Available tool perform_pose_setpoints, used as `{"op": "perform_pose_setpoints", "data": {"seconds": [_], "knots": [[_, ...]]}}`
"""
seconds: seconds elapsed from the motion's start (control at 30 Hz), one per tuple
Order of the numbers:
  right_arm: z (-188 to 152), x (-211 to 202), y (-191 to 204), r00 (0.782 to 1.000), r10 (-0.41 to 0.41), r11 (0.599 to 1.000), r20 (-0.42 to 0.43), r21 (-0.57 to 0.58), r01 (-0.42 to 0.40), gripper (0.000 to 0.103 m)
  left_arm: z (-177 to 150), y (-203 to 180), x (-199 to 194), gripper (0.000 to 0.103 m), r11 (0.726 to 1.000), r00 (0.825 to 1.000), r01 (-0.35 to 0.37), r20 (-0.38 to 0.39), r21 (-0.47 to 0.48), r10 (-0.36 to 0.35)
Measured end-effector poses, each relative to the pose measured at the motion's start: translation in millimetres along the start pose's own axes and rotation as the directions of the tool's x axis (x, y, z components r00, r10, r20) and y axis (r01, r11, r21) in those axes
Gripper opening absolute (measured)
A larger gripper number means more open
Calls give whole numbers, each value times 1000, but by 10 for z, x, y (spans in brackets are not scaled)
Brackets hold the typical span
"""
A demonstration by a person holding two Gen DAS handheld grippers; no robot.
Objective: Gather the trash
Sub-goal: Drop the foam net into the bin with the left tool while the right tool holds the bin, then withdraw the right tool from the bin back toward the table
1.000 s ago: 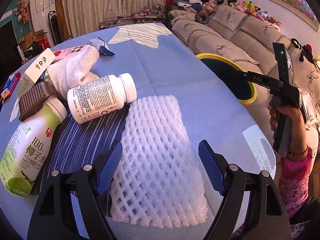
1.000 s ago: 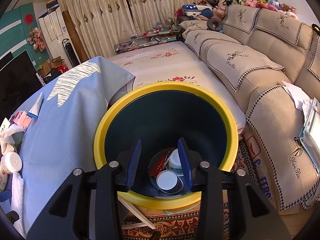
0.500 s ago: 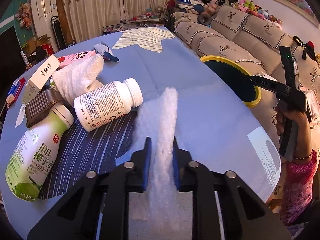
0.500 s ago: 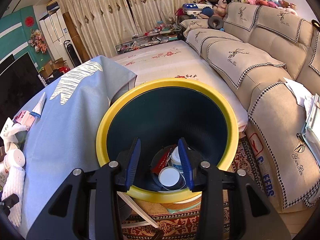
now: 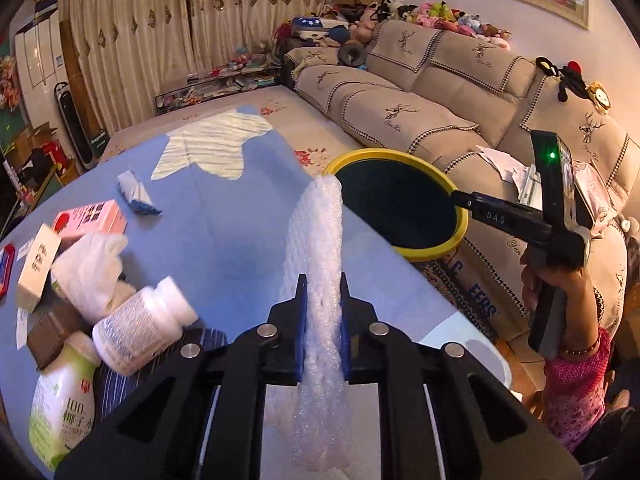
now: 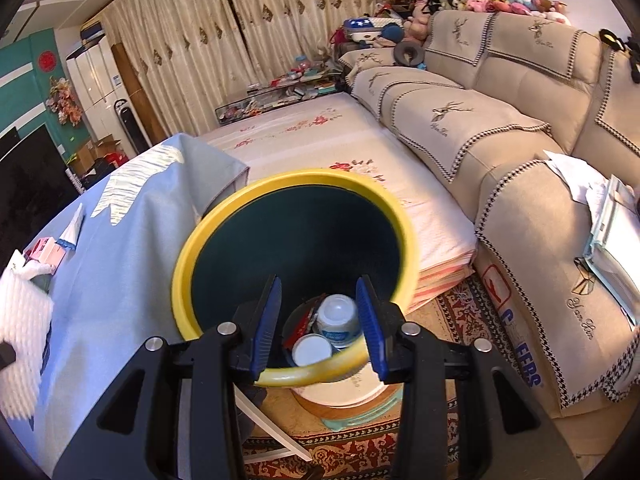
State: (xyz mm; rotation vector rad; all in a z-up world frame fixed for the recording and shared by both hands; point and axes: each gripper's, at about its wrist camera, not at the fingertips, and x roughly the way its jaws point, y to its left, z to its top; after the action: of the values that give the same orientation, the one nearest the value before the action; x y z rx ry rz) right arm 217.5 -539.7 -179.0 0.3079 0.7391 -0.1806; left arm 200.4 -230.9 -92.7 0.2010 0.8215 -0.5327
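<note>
Left tool point(image 5: 323, 300): jaws narrow, clamped on one white foam net sleeve point(image 5: 318, 248). The sleeve is squeezed into an upright fold between the blue pads; its far end stands up beyond the fingertips, its near end hangs below the jaws toward the camera. In the left wrist view the sleeve's far tip overlaps the near rim of the bin point(image 5: 400, 200); whether it is over the bin cannot be told.

Right tool point(image 6: 318, 320): jaws partly apart, nothing between the pads. It points down into the mouth of the bin's yellow rim point(image 6: 182, 276). The left wrist view shows it in a hand point(image 5: 554, 280), with its fingers over the bin.

Bin: one, dark inside, yellow-rimmed, standing beside the table point(image 5: 224, 208), which carries a blue cloth. Inside, at the bottom, two white round containers point(image 6: 338, 320) and one red item; the latter is too small to identify.

Count on the table, left wrist view:
- one white pill bottle point(image 5: 140, 332), lying on its side
- one green-and-white drink bottle point(image 5: 64, 408)
- one pink carton point(image 5: 90, 218)
- one white box point(image 5: 38, 268)
- one crumpled white cloth or tissue point(image 5: 90, 272)
- one small blue-and-white wrapper point(image 5: 136, 192)
- one brown ribbed item point(image 5: 50, 332)

All of these lie to the left of the left tool, apart from it.
</note>
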Motion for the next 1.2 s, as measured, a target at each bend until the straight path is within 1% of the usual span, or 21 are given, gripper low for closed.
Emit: {"op": "perform_pose_setpoints", "data": {"seconds": [0.1,0.2,0.3,0.43,0.57,0.73,0.8,0.83,0.87,0.9,0.93,0.97,1.1,1.2], "knots": [[-31,-33,-127,1000,-23,1000,0,17,23,37,231,-137,195,13,999,999,49,-10,21,-49],[-50,-31,-231,999,-43,999,-4,29,43,38,456,-252,424,13,994,993,110,-34,26,-109],[-50,-15,-312,999,-51,998,-8,44,52,38,710,-385,641,13,989,988,148,-46,33,-146],[-69,-14,-374,998,-56,997,-12,56,56,38,1036,-620,923,13,984,985,167,-55,62,-164],[-82,-28,-437,998,-58,996,-14,65,58,38,1272,-782,1265,14,979,977,200,-88,47,-195],[-99,-49,-505,998,-62,995,-15,79,63,39,1415,-908,1565,14,983,980,179,-94,43,-175],[-115,-58,-536,998,-63,994,-18,86,64,39,1445,-932,1639,19,986,984,162,-86,47,-158],[-118,-63,-545,998,-64,994,-19,89,65,40,1468,-944,1667,24,987,985,153,-83,48,-149],[-123,-69,-559,998,-64,994,-19,92,65,40,1488,-953,1685,31,988,986,147,-80,45,-143],[-129,-73,-570,998,-63,993,-19,95,65,42,1508,-952,1698,36,989,988,142,-75,39,-139],[-135,-75,-576,998,-62,993,-20,96,64,43,1515,-953,1700,48,990,989,135,-70,35,-132],[-140,-73,-578,998,-61,993,-22,96,63,43,1534,-950,1704,55,992,991,123,-62,31,-121],[-160,-80,-557,998,-54,994,-24,95,56,43,1526,-888,1643,56,993,992,117,-47,13,-116],[-176,-85,-513,999,-46,995,-27,90,49,43,1480,-827,1454,58,993,993,118,-17,-3,-118]]}}
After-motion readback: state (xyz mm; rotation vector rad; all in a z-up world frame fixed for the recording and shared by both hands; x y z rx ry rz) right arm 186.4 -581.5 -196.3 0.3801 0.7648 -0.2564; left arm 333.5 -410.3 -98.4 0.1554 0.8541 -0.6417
